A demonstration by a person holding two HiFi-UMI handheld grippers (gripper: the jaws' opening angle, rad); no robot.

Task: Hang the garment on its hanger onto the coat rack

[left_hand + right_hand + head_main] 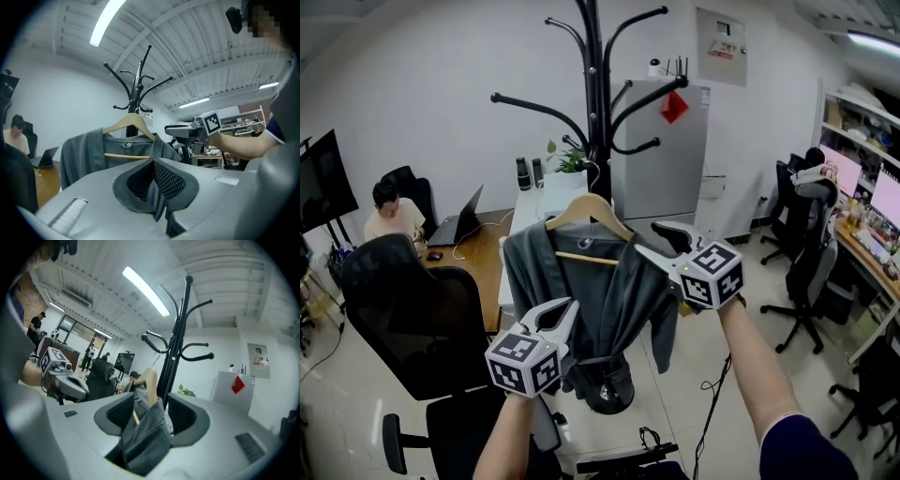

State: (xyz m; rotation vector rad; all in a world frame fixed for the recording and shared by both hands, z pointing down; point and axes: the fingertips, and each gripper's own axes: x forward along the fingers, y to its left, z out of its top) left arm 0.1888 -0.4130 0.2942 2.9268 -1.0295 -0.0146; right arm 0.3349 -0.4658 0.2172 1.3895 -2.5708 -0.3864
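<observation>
Left claw (pixel 567 309): pressed together on a fold of the grey garment (pixel 581 281), low on its front, and pointing level.
Right claw (pixel 647 236): spread wide. The cloth-covered shoulder end of the wooden hanger (pixel 589 208) stands between its pads, and neither pad presses on it.
Garment: draped over the hanger, above and beyond the left claw and reaching into the mouth of the right one. Its front hangs open and its hem falls below both claws.
Coat rack (pixel 598 94): a black pole with curved arms, directly behind the hanger as seen from either claw. The hook lies close against the pole, but whether it sits on an arm is not clear.
Handling: the knit looks soft, limp and light, and will sag and swing with any pull. The hanger is stiff, and its smooth wood probably lets the cloth slide.
Where to hold: the rigid wood at the shoulder or just under the hook, since the cloth gives no control over the hook.
Risk: tugging on the fabric alone could drag the garment off one shoulder.
</observation>
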